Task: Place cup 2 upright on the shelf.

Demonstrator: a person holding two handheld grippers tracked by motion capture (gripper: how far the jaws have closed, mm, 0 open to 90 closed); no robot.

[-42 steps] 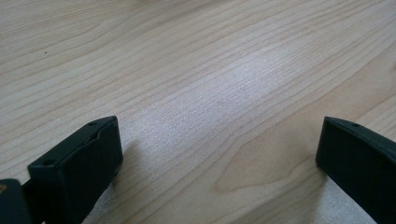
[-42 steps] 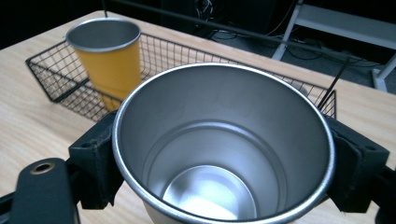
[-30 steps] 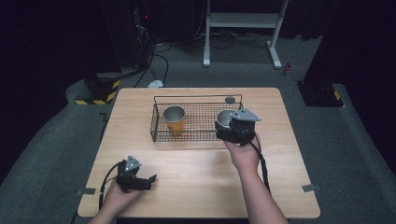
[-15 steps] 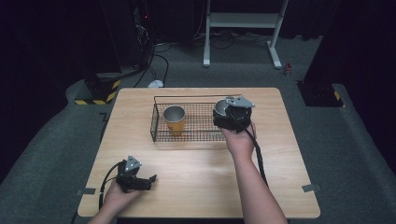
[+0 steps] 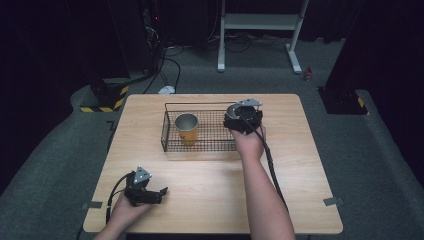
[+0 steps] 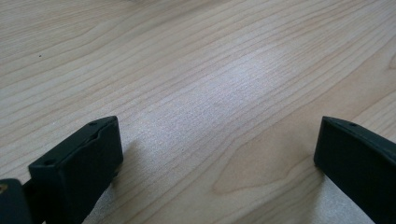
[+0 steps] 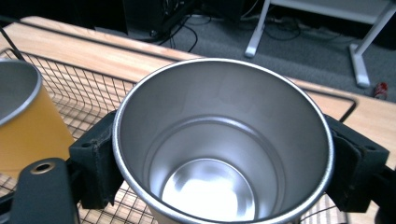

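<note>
A black wire basket point(image 5: 210, 145) stands at the middle of the wooden table point(image 5: 300, 165). A yellow cup with a steel rim point(image 5: 186, 129) stands upright in its left half. My right gripper point(image 5: 242, 119) is at the basket's right end, shut on a steel cup point(image 5: 230, 109). In the right gripper view the steel cup point(image 7: 210, 186) is upright with its mouth open, clamped between both jaws of the right gripper point(image 7: 224, 154), with the yellow cup point(image 7: 25, 126) to its left over the basket mesh point(image 7: 93, 88). I cannot tell if it touches the basket floor. My left gripper point(image 5: 148, 193) rests open near the front left edge, also point(image 6: 217, 140).
A dark carpeted floor surrounds the table. Behind it stand a white frame leg point(image 5: 295, 55), cables point(image 5: 167, 60) and a yellow-black striped block point(image 5: 107, 102). Bare wood point(image 6: 210, 70) lies under the left gripper.
My right gripper has carried the steel cup away from the person and slightly left, over the basket's right end. The left gripper has stayed put.
</note>
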